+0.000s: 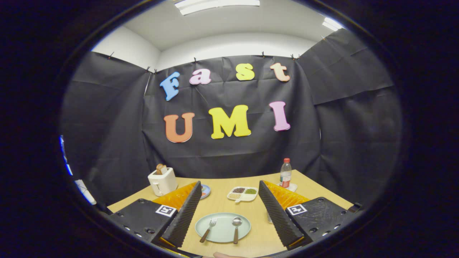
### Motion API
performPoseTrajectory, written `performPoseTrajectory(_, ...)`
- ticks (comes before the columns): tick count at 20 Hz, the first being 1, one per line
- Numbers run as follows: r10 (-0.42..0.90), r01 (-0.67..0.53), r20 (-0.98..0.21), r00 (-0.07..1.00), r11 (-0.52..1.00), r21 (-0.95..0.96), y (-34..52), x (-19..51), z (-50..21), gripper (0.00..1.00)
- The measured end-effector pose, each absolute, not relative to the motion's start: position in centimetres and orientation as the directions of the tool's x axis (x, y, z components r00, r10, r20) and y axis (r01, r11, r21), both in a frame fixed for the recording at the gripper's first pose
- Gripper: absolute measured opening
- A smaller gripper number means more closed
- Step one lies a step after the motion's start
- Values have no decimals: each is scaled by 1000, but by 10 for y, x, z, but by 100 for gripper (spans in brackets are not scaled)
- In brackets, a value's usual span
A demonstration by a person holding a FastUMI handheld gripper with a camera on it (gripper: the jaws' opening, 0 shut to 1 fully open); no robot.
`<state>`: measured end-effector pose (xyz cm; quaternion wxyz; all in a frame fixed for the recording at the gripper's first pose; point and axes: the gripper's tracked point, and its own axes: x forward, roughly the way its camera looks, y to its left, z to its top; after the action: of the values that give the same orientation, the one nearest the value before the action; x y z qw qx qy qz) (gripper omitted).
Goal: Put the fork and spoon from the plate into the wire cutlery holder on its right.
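In the gripper view, a pale green plate [223, 229] lies on the wooden table [258, 208], in the gap between the two fingers of the gripper [228, 211]. On the plate there are two things: a fork [208, 230] on its left part, with the tines pointing away and the brown handle reaching over the near rim, and a spoon [236, 229] on its right part, with the bowl far and the brown handle near. They lie apart from each other.

The jaws stand wide open and hold nothing; the fingers [186, 215] are above the table on both sides of the plate, touching neither the fork nor the spoon.

Beyond the plate is a white divided dish [242, 194] with three compartments: dark grains, pale grains and green ones. Just beside the left finger, a small blue saucer [205, 191] shows partly. Further left stands a white toaster [162, 182] with toast [161, 168] in its slot. Far right stands a plastic bottle [285, 173] with a red cap. Close to the inner side of the right finger something thin shows; I cannot tell what it is.
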<state>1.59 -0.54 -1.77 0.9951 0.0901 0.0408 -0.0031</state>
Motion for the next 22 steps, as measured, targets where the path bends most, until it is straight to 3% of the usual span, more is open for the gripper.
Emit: performPoseTrajectory(22, -29, 44, -111, 993, 990, 137, -6, 37, -38, 96)
